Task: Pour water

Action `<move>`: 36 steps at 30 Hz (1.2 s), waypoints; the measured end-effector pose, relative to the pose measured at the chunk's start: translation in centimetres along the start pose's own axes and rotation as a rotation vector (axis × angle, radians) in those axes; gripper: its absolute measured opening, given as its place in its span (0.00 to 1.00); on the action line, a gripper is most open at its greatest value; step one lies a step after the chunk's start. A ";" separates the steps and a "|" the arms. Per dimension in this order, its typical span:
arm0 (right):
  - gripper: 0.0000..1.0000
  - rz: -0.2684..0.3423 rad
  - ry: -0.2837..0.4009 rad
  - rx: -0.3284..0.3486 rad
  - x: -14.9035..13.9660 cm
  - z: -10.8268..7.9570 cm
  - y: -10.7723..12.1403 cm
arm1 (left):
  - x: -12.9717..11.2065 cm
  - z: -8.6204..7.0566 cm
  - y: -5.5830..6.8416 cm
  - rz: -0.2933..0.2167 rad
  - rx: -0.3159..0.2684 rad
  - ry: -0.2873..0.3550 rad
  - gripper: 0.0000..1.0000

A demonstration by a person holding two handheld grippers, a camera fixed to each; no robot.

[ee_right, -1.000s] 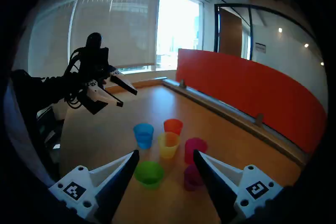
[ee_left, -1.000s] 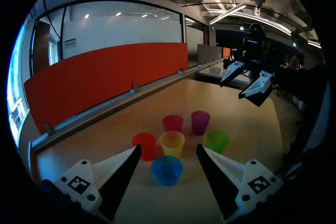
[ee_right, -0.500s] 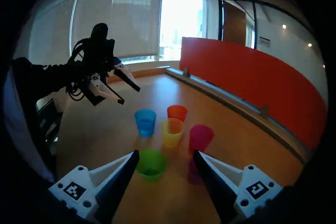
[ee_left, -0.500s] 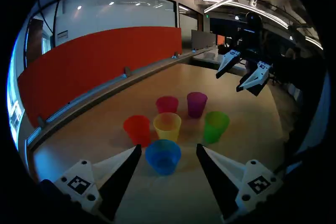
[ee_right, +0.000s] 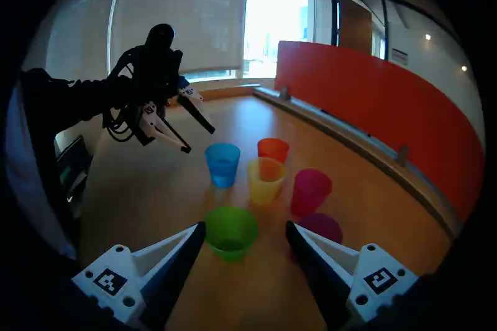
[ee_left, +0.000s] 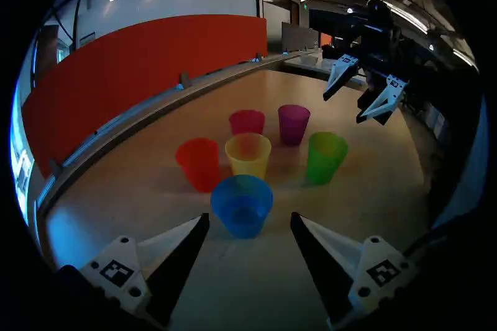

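Several plastic cups stand clustered on the wooden table. In the left gripper view the blue cup (ee_left: 241,204) is nearest, just ahead of my open left gripper (ee_left: 248,231), with red (ee_left: 199,164), yellow (ee_left: 248,154), green (ee_left: 325,156), pink (ee_left: 246,122) and purple (ee_left: 293,123) cups behind it. My right gripper (ee_left: 363,94) hovers open beyond the green cup. In the right gripper view the green cup (ee_right: 231,231) sits just ahead of my open right gripper (ee_right: 243,236), with a little liquid at its bottom. The purple cup (ee_right: 320,228) is by its right finger. The left gripper (ee_right: 199,135) hangs open near the blue cup (ee_right: 222,164).
An orange partition (ee_left: 136,64) with a metal rail runs along the table's far edge. Bright windows with blinds (ee_right: 186,20) lie behind the left gripper. A person's dark sleeve (ee_right: 62,104) holds that gripper. Bare tabletop (ee_left: 379,176) lies right of the cups.
Both grippers have moved closer to the cups and tilted down. The blue cup now sits just ahead of the left fingers and the green cup just ahead of the right fingers. Both stay open.
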State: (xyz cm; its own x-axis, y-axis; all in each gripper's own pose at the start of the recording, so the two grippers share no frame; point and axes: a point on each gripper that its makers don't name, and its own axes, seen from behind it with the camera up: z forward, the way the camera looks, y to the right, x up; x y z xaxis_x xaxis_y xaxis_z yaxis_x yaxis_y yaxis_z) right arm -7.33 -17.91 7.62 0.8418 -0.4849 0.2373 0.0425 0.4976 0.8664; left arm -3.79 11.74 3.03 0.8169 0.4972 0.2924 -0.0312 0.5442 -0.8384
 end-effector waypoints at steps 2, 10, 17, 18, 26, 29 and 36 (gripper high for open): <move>1.00 0.000 -0.008 0.003 -0.6 0.2 -0.2 | -0.4 0.3 0.0 0.004 -0.003 -0.010 0.97; 1.00 -0.005 -0.036 0.010 -2.0 1.3 -0.1 | -1.7 1.3 -0.4 0.004 -0.006 -0.048 0.97; 1.00 -0.021 -0.063 0.016 -3.3 2.2 -0.5 | -2.5 2.2 -0.8 0.011 -0.011 -0.074 0.97; 1.00 -0.022 -0.065 0.016 -3.4 2.3 -0.4 | -2.5 2.4 -0.9 0.008 -0.011 -0.076 0.97; 1.00 -0.024 -0.084 0.016 -4.4 3.1 -0.3 | -2.5 3.6 -1.4 -0.010 -0.023 -0.077 0.97; 1.00 -0.027 -0.086 0.017 -4.5 3.4 -0.2 | -2.5 4.1 -1.4 -0.007 -0.030 -0.080 0.97; 1.00 -0.004 -0.079 0.029 -4.3 4.0 -0.3 | -2.4 5.1 -1.4 -0.001 -0.048 -0.087 0.97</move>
State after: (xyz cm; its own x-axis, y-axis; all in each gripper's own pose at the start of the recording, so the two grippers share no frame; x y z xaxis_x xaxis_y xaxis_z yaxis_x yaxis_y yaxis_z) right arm -13.11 -18.84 8.10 0.7966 -0.5424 0.2669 0.0290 0.4752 0.8794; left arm -8.66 13.25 5.82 0.7637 0.5548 0.3300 -0.0011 0.5123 -0.8588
